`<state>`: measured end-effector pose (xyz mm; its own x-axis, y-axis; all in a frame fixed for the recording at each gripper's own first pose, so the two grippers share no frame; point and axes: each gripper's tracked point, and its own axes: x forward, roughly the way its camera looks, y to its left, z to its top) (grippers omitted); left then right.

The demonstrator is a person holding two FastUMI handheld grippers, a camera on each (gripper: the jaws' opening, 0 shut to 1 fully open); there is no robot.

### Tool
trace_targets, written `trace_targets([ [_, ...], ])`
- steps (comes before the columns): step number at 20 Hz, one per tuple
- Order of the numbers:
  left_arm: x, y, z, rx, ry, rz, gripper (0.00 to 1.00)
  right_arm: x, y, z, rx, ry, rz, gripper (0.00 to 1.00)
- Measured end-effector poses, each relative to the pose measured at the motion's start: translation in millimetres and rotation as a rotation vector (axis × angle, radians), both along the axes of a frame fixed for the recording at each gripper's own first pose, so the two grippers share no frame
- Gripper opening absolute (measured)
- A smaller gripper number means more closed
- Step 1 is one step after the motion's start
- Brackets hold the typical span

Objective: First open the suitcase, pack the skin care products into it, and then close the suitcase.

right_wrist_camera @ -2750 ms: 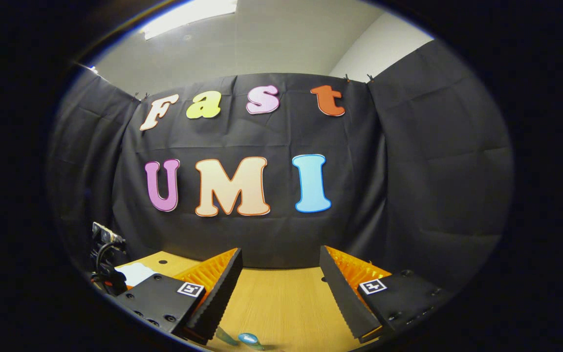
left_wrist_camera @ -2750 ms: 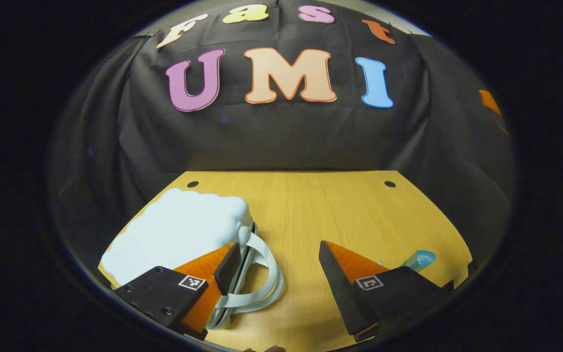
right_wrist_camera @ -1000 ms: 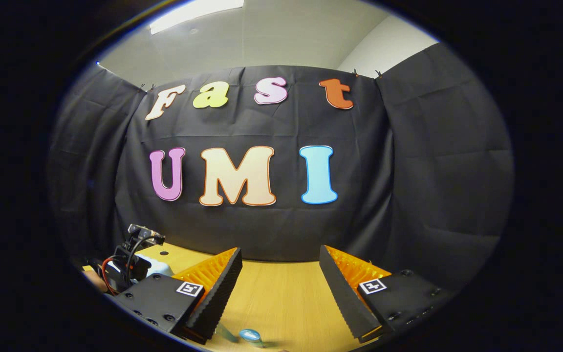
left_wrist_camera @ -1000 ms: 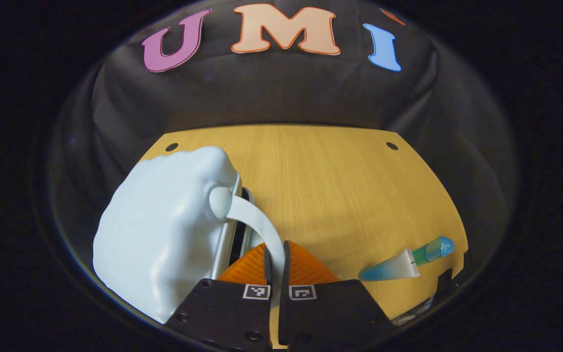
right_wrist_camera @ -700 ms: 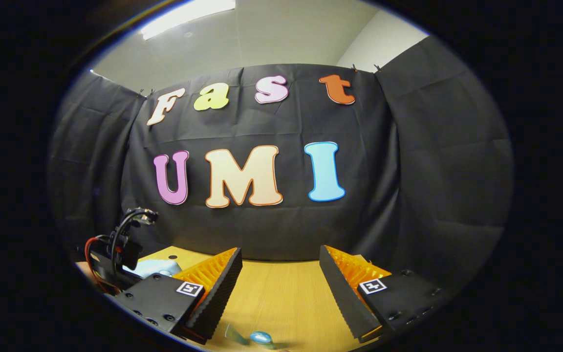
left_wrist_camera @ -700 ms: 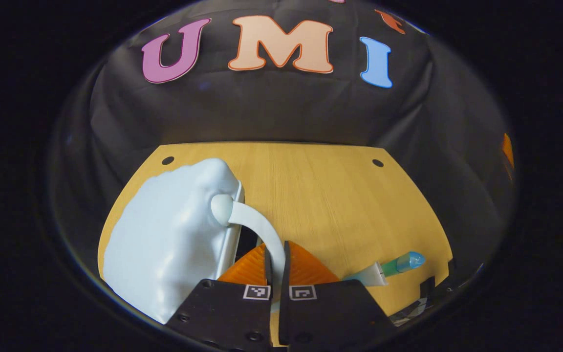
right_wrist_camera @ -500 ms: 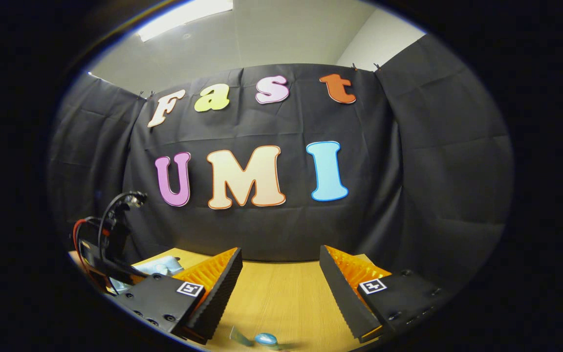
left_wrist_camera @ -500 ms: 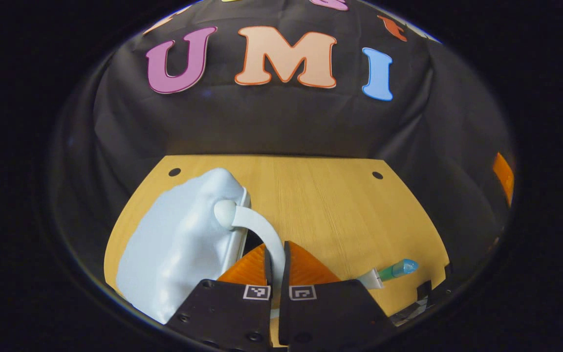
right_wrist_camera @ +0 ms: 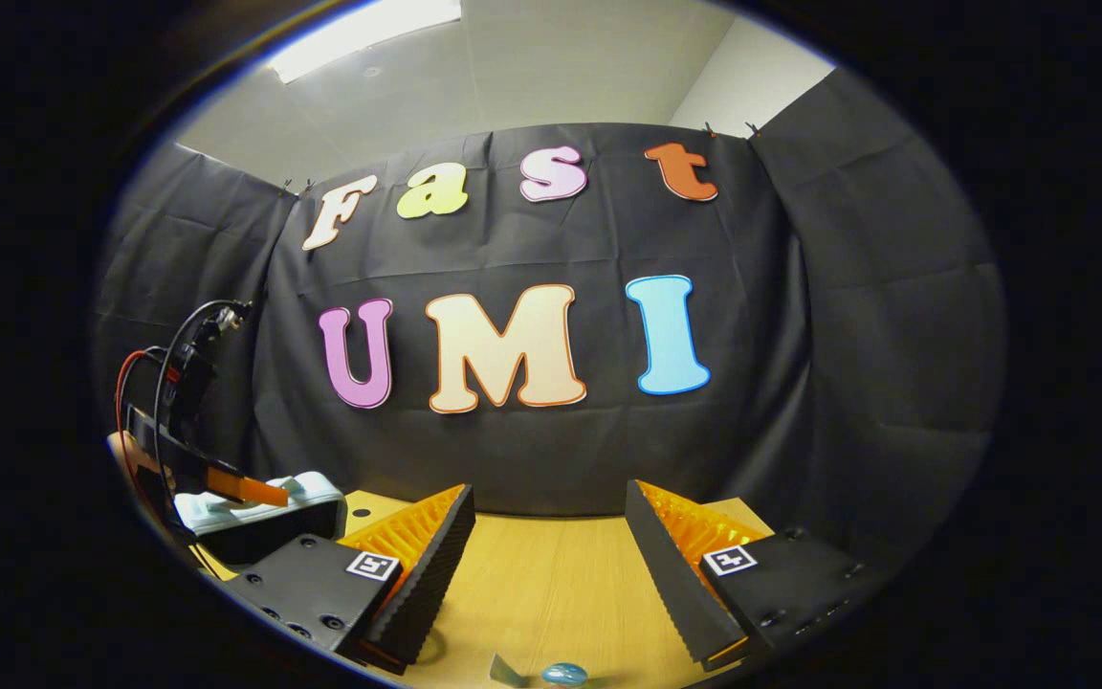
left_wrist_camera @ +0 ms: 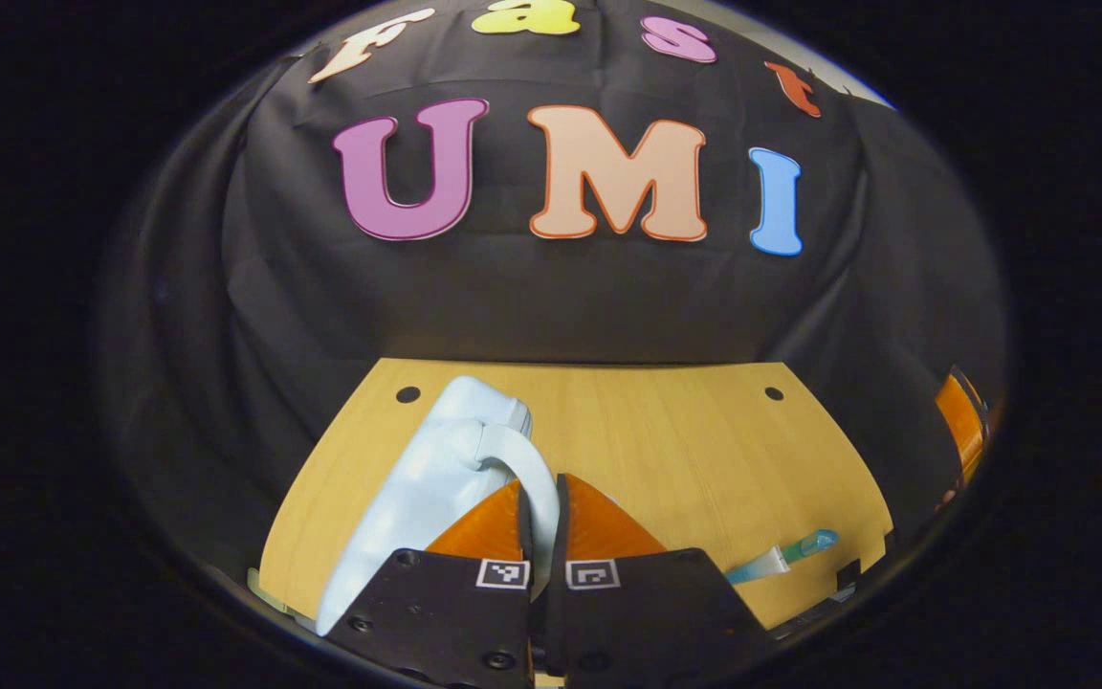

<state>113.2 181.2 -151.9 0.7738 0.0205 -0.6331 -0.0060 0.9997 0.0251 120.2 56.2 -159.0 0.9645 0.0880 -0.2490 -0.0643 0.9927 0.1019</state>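
wooden table [left_wrist_camera: 666, 431]; left gripper [left_wrist_camera: 539, 507] pinches suitcase [left_wrist_camera: 417, 488] handle [left_wrist_camera: 522, 459].

Black cloth [right_wrist_camera: 800, 316] hangs creased behind and to both sides of my tabletop [left_wrist_camera: 666, 431], a light wood-grain board with two small dark holes near its far corners. Above the cloth I see a pale wall [right_wrist_camera: 742, 77] and a grey ceiling [right_wrist_camera: 551, 57] with a bright strip light [right_wrist_camera: 360, 33].
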Motion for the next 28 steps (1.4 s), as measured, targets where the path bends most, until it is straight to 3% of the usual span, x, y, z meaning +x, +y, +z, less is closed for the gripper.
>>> trace_targets([
  [18,21.3,166.0,19.6,0.056,-0.041,0.035,0.0,20.1,92.4,1.7,-0.045,-0.021,-0.05,0.99],
  [28,9.2,270.5,-7.7,0.025,-0.021,0.164,0.0,22.9,121.9,0.5,-0.087,-0.018,-0.051,0.99],
])
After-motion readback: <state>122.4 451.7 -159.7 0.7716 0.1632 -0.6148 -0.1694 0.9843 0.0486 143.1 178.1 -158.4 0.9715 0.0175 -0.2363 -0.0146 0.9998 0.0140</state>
